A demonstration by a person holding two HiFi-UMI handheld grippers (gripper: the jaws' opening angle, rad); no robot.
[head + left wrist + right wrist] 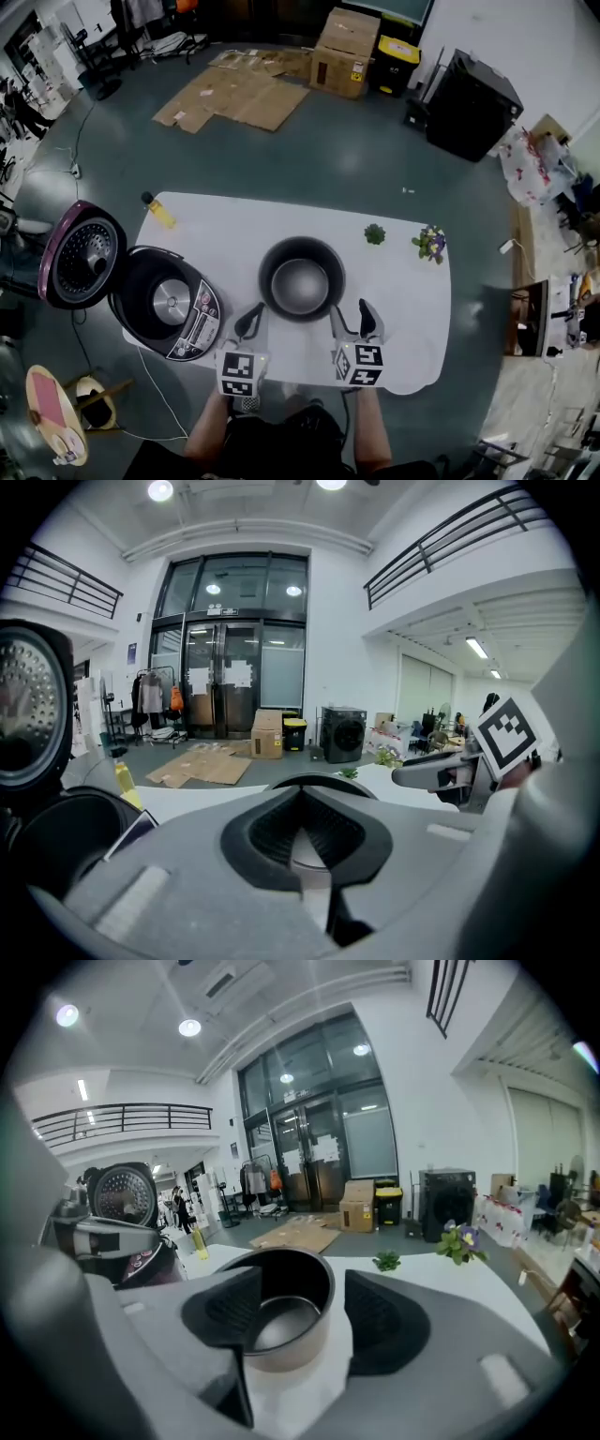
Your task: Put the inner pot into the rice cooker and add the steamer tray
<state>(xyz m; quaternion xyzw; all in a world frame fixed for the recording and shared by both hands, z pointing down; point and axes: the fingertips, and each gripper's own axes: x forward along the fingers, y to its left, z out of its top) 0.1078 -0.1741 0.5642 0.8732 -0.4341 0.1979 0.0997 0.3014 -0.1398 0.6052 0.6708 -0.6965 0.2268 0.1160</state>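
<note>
Metal, stiff and smooth, the inner pot [301,278] stands on the white surface [403,272] beside the open rice cooker [164,302]. It is probably light but slippery, so its rim looks the best hold. The right hand-held gripper [354,314] is spread before it, and the left hand-held gripper [251,317] is pressed together, empty

Can't really read anything here, tbh. Yellow sticker [357,67] on the cardboard box [342,42]: way too small. Print on the rice cooker [200,323] panel: just smudges. Sheets [240,674] taped to the glass doors [211,639]: blurry.
</note>
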